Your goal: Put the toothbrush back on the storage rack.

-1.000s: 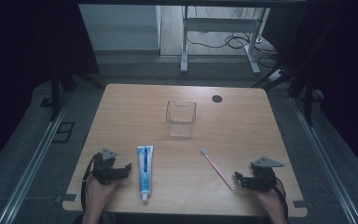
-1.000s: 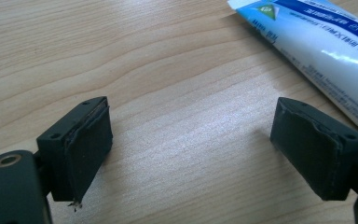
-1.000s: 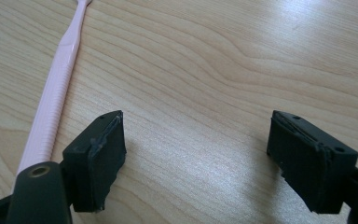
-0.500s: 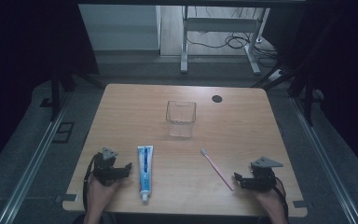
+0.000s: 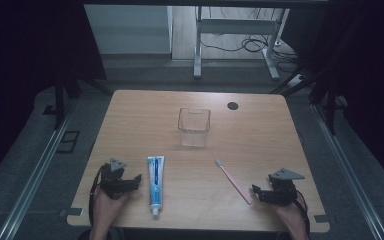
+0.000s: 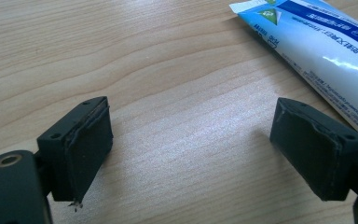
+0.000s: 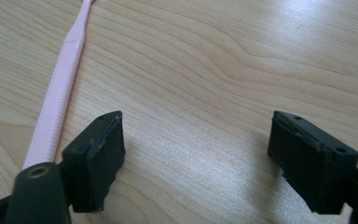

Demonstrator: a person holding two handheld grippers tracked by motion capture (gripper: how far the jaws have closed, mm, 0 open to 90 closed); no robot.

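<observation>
Resting low at the near left of the table (image 5: 130,110): left gripper (image 5: 136,179), held in a hand (image 5: 106,204), jaws spread wide with only bare wood between them. Pointing toward the tube (image 5: 155,182), just beside it, not touching in the high view. In the left gripper view, tube (image 6: 326,51) lying just past the far side of one jaw, white and blue, outside the gap.

Lying flat with the cap toward the near edge: tube, a little left of the middle.

Standing upright farther back, near the middle of the table: clear cup (image 5: 194,126), well apart from both grippers.

Lying at a slant to the right of the tube: pink brush (image 5: 234,181), bristle end toward the cup, handle end near the right gripper (image 5: 254,192).

Sitting low at the near right: right gripper, held in a hand (image 5: 289,212), jaws apart and just been closing a little, with nothing between them. In the right gripper view, brush (image 7: 58,98) lying just outside one jaw, beside it.

Sitting near the far right edge: small dark spot (image 5: 233,105).
</observation>
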